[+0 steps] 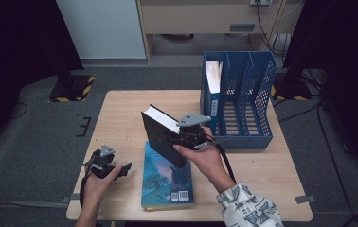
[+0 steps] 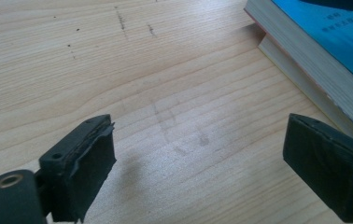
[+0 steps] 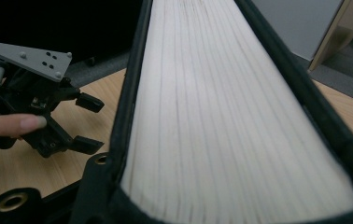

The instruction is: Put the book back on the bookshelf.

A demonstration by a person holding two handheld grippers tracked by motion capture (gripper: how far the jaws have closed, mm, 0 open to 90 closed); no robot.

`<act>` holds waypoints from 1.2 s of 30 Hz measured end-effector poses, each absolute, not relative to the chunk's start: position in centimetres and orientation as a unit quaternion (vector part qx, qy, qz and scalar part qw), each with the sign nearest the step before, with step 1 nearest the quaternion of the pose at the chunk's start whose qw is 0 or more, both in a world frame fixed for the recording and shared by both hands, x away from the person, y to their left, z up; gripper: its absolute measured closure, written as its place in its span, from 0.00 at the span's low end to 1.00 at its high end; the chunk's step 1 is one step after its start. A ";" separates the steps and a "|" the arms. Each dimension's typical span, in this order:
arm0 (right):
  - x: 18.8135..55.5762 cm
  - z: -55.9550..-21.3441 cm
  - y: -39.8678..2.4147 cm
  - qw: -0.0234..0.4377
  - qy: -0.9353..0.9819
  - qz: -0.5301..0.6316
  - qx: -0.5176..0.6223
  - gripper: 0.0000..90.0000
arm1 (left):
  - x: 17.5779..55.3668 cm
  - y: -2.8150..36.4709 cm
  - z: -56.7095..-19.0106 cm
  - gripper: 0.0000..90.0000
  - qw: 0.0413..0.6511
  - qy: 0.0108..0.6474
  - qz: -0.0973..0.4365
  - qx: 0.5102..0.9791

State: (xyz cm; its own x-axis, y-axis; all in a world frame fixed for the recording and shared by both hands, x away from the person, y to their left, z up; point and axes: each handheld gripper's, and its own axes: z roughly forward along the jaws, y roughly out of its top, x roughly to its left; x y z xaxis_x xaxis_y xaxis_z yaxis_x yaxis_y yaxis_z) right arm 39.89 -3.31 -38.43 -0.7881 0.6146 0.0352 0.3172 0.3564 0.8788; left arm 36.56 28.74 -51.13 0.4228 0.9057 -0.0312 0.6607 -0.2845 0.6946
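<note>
Surface (image 1: 120, 118): light wood, faintly scuffed and pencil-marked directly beneath and ahead of the left tool, with grey floor around it. Blue paperback (image 1: 166, 177): lying flat, cover up, between the two tools, just right of the left tool and directly below the right tool, resting on a second, paler book (image 2: 300, 70) whose page edge shows beneath it. Blue file rack (image 1: 243, 94): perforated, three-compartment, standing upright just beyond and to the right of the right tool, its leftmost compartment holding one upright volume (image 1: 212, 78) with white pages uppermost.
</note>
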 end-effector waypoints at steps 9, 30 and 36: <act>40.1 -38.6 -2.8 0.153 0.798 0.503 0.295 0.50 | 36.3 28.9 -51.1 0.08 0.329 0.504 0.183 0.777; 41.4 -37.5 -2.7 0.127 0.795 0.497 0.324 0.57 | 36.2 29.1 -51.1 0.10 0.327 0.507 0.178 0.777; 42.5 -36.9 -2.4 0.111 0.787 0.496 0.349 0.58 | 36.2 29.0 -51.2 0.10 0.327 0.505 0.176 0.779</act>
